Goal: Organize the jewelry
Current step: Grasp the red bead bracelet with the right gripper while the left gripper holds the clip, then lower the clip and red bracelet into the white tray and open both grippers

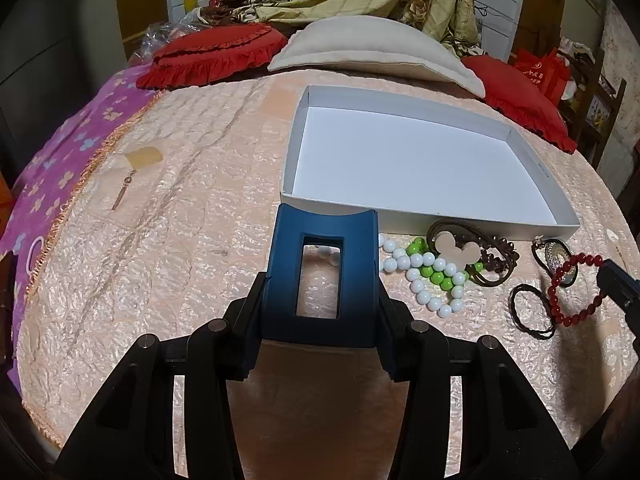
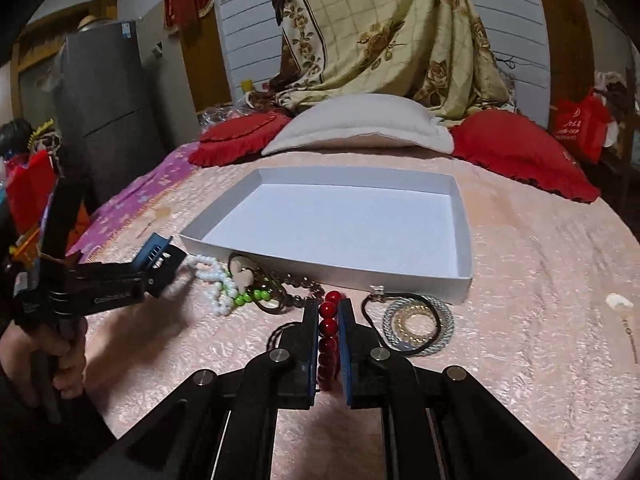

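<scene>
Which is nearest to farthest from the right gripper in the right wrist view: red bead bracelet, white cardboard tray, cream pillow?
1. Red bead bracelet, pinched between the right gripper fingers.
2. White cardboard tray, just ahead.
3. Cream pillow, behind the tray.

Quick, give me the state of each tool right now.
Left tool: shut on the blue hair claw clip, held above the bedspread.
Right tool: shut on the red bead bracelet, near the white box.
</scene>
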